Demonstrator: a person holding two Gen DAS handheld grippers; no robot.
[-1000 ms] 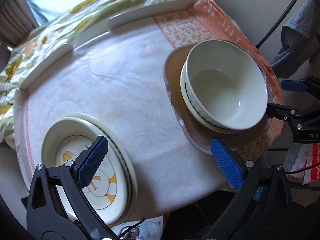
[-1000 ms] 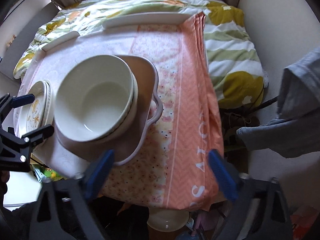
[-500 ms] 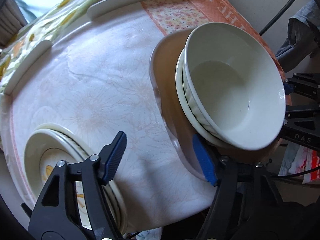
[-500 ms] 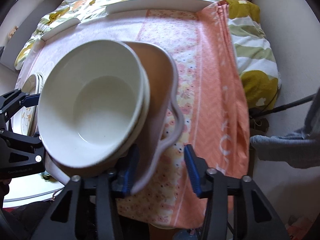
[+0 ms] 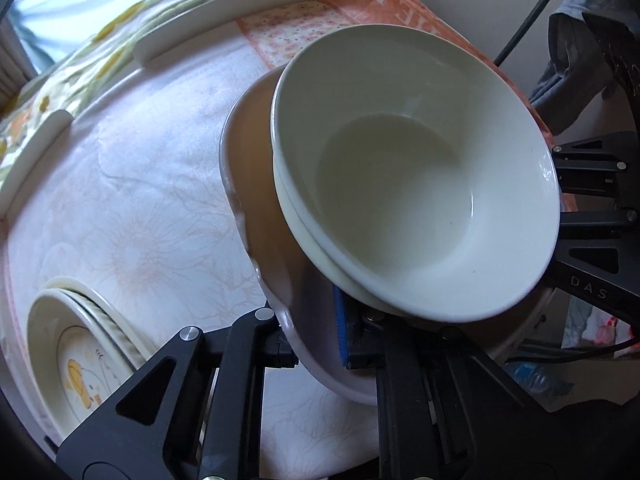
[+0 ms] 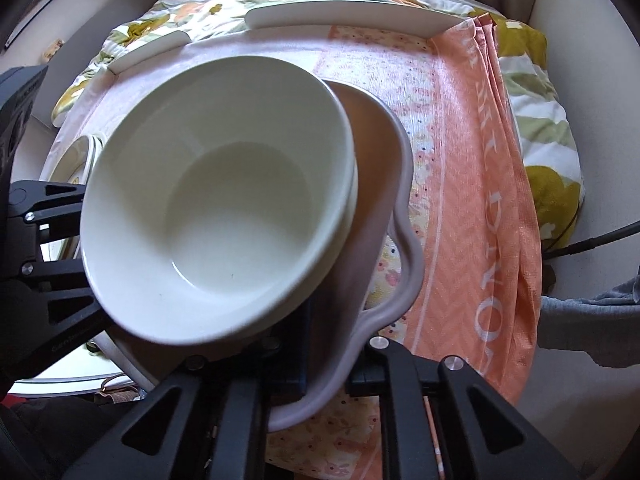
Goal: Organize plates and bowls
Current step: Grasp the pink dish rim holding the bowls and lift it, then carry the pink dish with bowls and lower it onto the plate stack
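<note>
- Tray (image 5: 256, 184): a brownish, shallow tray with a pale raised rim and a wavy lobe on one side; it carries the stacked bowls and nothing else that I can see. It sits over the table's near edge, partly on the white cloth (image 5: 140, 208) and partly on the orange patterned cloth (image 6: 472, 184).
- Bowls (image 5: 416, 184): two white bowls, nested one inside the other, on the tray. The upper bowl is empty; only the rim of the lower one shows beneath it.
- Plates (image 5: 76, 356): a stack on the table at my left, well apart from the tray. I count at least two rims; the top plate has a yellow cartoon print and holds nothing.
- Left gripper (image 5: 316, 340): my jaws have just closed and are clamped on the tray's rim, the blue pad inside the tray, the other finger outside.
- Right gripper (image 6: 332, 360): jaws likewise just closed and pinched on the tray's rim at its lobed side, one dark pad under the bowls' overhang, the other finger outside.
- Rails (image 6: 348, 16): two white curved rails edge the table's far side, against a floral bedcover (image 6: 544, 140).
</note>
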